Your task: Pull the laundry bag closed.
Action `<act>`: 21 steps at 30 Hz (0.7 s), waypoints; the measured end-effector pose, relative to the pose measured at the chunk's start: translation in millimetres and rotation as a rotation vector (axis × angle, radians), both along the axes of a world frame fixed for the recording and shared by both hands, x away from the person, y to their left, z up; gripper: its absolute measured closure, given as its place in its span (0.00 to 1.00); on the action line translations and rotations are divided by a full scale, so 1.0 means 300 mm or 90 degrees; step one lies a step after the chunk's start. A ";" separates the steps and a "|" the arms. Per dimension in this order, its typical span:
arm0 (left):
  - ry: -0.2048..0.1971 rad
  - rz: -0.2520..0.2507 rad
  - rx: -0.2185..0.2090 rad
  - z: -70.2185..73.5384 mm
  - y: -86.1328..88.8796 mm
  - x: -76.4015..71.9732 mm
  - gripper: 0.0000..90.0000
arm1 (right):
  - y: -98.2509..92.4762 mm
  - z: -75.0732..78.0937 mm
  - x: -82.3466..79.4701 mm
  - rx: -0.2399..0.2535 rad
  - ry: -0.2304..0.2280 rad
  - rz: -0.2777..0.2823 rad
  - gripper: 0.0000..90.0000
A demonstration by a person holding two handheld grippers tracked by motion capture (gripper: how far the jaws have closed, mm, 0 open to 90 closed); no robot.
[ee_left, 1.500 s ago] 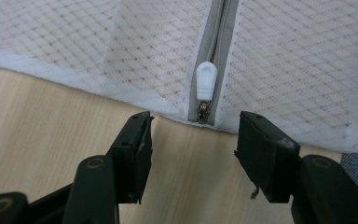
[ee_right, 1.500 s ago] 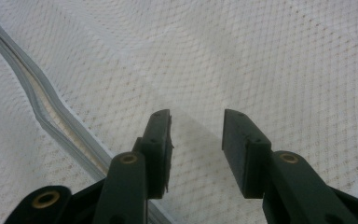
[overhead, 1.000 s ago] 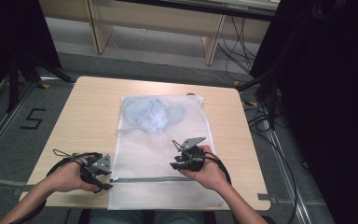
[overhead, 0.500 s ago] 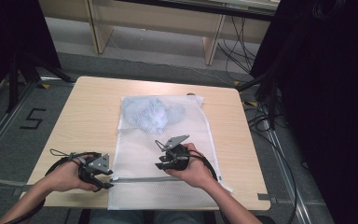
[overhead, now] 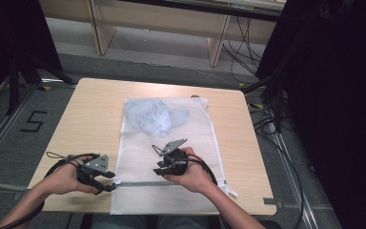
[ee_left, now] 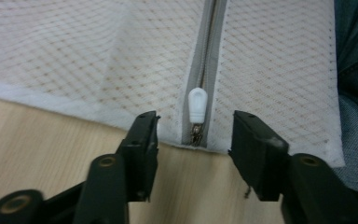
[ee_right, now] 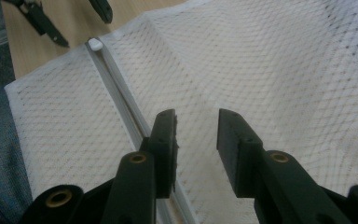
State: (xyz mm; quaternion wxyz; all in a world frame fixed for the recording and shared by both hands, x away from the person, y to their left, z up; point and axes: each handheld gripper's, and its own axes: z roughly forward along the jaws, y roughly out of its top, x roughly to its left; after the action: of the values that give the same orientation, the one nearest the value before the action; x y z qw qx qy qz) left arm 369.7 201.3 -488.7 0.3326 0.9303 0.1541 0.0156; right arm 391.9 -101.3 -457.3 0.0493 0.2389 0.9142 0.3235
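At the near edge of a wooden table (overhead: 90,109), a person works a white mesh laundry bag (overhead: 138,195) whose near end overhangs that edge toward a lap in blue jeans (ee_left: 356,70). The left gripper (overhead: 106,183), held at the bag's near-left corner, has just been closing its jaws; they stand apart on either side of the white zipper pull (ee_left: 197,103), neither pad touching it yet. The right gripper (overhead: 164,168), near the middle of the bag, hovers with jaws apart over the mesh just beside the grey zipper (ee_right: 121,95), nothing between the pads. Farther off, toward the table's far edge, a crumpled pale-blue garment (overhead: 155,117) lies inside the bag.

The step in hand looks to be taking the pull to run the zipper. Doing it well likely means bringing the left jaws squarely onto the pull's plastic tab rather than the tape, while the right gripper pins or pinches the mesh beside the track so the bag stays taut and does not bunch.

The left gripper view reveals the pull sitting at the very end of the track; the high view gives the garment and the bag's whole lie, which the gripper views lack.
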 end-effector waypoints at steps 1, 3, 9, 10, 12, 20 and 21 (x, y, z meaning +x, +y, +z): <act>0.007 0.019 -0.025 -0.001 0.005 -0.002 0.63 | 0.000 0.000 0.006 -0.006 -0.013 0.022 0.76; 0.014 0.034 -0.036 0.000 0.018 0.005 0.72 | 0.010 -0.002 0.002 -0.006 -0.004 0.023 0.76; 0.039 0.125 -0.063 0.000 0.020 0.026 0.94 | 0.052 -0.013 -0.009 -0.005 -0.002 0.047 0.85; 0.040 0.130 -0.054 -0.002 0.017 0.026 0.95 | 0.070 -0.014 -0.017 0.002 0.013 0.059 0.88; 0.044 0.142 -0.039 -0.006 0.010 0.027 0.98 | 0.093 -0.020 -0.019 0.006 0.014 0.076 0.91; 0.078 0.187 -0.031 -0.025 -0.013 0.030 0.99 | 0.194 -0.051 -0.022 0.015 0.037 0.110 0.91; 0.073 0.181 -0.024 -0.028 -0.017 0.030 0.99 | 0.206 -0.057 -0.025 0.017 0.043 0.108 0.91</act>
State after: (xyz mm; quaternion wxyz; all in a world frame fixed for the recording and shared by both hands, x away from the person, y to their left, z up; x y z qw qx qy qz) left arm 378.8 196.1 -497.1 0.3353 0.8919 0.3035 0.0066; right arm 384.5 -39.6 -474.5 -0.0122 0.1723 0.9277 0.3308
